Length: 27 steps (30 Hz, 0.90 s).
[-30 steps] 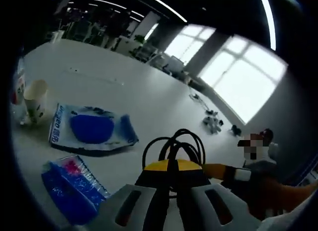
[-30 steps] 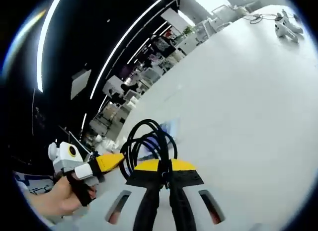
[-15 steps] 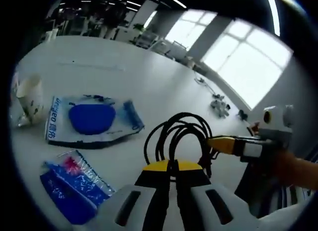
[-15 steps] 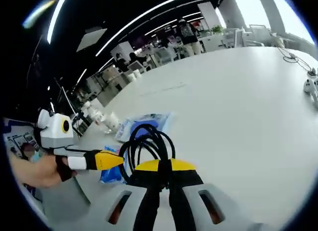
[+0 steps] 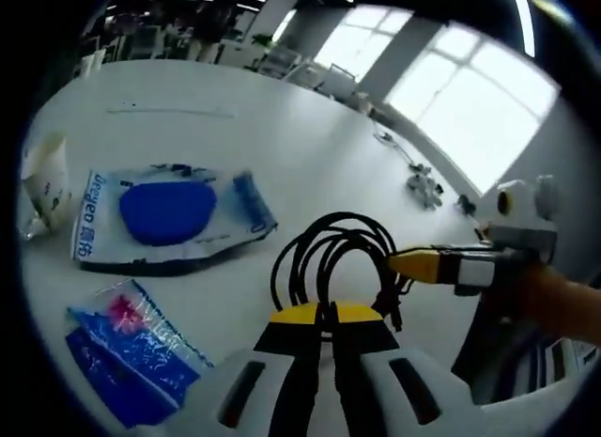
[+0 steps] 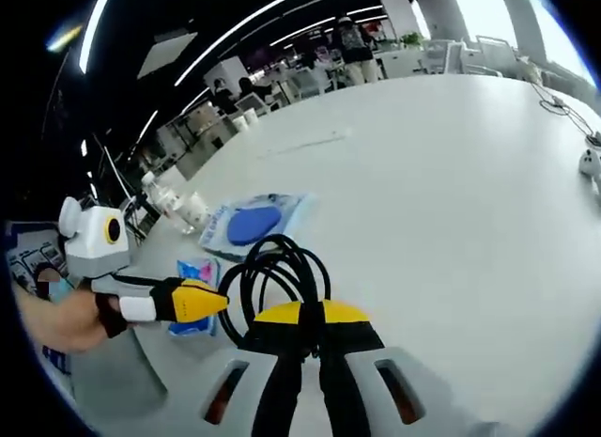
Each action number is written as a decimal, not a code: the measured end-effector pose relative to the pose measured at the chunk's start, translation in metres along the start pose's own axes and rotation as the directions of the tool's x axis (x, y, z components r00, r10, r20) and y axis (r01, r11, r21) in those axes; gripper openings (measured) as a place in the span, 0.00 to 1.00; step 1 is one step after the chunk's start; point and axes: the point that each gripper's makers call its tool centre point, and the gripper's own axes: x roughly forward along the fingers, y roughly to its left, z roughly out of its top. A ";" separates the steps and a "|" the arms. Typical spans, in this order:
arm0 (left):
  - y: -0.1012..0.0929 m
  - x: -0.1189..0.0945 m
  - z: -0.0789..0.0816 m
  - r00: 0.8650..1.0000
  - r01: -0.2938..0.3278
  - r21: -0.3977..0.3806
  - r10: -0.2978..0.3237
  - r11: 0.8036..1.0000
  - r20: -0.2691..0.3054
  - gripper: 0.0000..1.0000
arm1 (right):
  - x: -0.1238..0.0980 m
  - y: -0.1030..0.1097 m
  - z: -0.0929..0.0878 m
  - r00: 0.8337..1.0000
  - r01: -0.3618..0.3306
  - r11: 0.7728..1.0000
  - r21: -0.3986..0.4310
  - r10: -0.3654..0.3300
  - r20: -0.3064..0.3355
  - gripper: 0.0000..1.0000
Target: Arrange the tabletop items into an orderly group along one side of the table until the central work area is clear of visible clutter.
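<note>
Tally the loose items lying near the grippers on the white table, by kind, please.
Blue plastic packets: 2, one large and one small
Paper cups: 1
Black cable coils: 1, pinched in both grippers
Total: 4

At the bottom centre of the right gripper view, the right hand-held gripper [image 6: 313, 338] has its yellow-tipped jaws pressed together on a looped black cable [image 6: 272, 277]. At lower left, a hand [image 6: 52, 319] holds the left hand-held gripper [image 6: 192, 301], its yellow tip beside the loops. On the white tabletop [image 6: 451, 183], left of centre, lie a blue-and-white packet [image 6: 252, 223], a smaller blue packet [image 6: 195, 273] and a paper cup [image 6: 194, 210].
</note>
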 end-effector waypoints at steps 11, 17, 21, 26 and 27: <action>0.004 0.010 -0.005 1.000 0.014 0.018 -0.014 1.000 -0.028 0.00 | 0.011 -0.011 -0.012 0.999 0.017 1.000 -0.008 -0.017 -0.038 0.01; 0.008 0.015 -0.007 0.999 0.009 0.007 -0.009 1.000 -0.040 0.00 | 0.018 -0.015 -0.023 0.998 0.028 1.000 0.007 -0.027 -0.059 0.01; 0.012 0.018 -0.010 0.999 0.004 0.006 -0.003 1.000 -0.054 0.00 | 0.020 -0.015 -0.026 0.997 0.029 1.000 -0.002 -0.029 -0.067 0.01; 0.017 0.024 -0.011 0.998 -0.002 -0.002 0.002 1.000 -0.067 0.00 | 0.024 -0.019 -0.028 0.997 0.032 0.999 0.001 -0.032 -0.076 0.02; 0.017 0.024 -0.012 0.998 -0.003 -0.003 0.002 1.000 -0.068 0.00 | 0.024 -0.020 -0.028 0.996 0.033 0.999 0.002 -0.032 -0.077 0.02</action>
